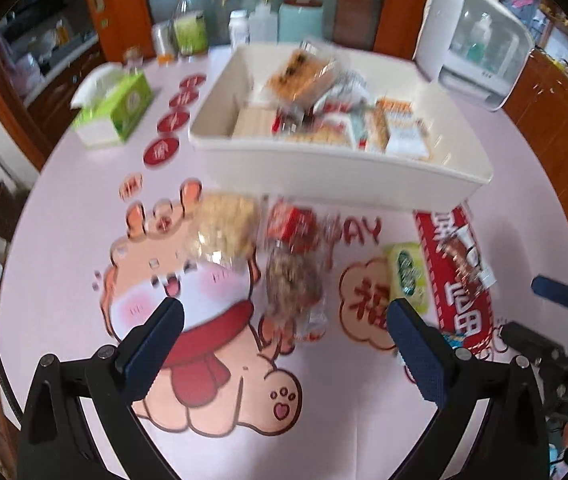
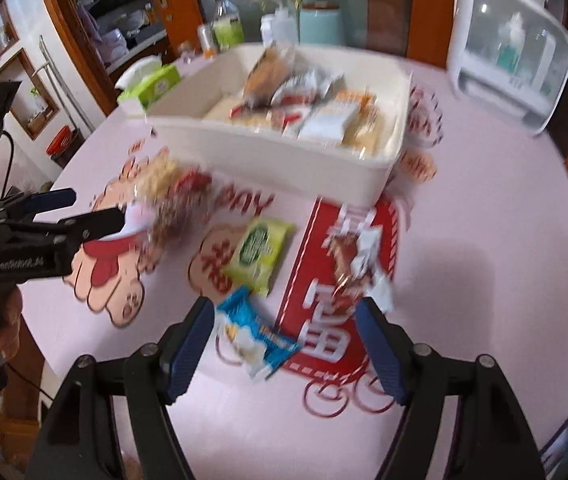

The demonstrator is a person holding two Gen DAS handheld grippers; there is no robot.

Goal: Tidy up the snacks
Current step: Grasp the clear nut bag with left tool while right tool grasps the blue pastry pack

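A white bin (image 1: 324, 168) (image 2: 284, 160) holds several snack packets at the back of the pink table. Loose snacks lie in front of it: a pale puffed-snack bag (image 1: 224, 226), a clear bag of brown snacks with a red label (image 1: 294, 272) (image 2: 182, 208), a green packet (image 1: 406, 274) (image 2: 258, 248), a brown-and-white packet (image 1: 464, 256) (image 2: 358, 256) and a blue packet (image 2: 254, 334). My left gripper (image 1: 284, 318) is open above the table, just short of the brown-snack bag. My right gripper (image 2: 286, 316) is open with the blue packet between its fingers.
A green tissue box (image 1: 114, 106) (image 2: 152, 84) sits at the back left. Bottles and jars (image 1: 192, 26) line the table's far edge. A white appliance with a clear door (image 1: 480, 44) (image 2: 512, 48) stands at the back right. Wooden cabinets surround the table.
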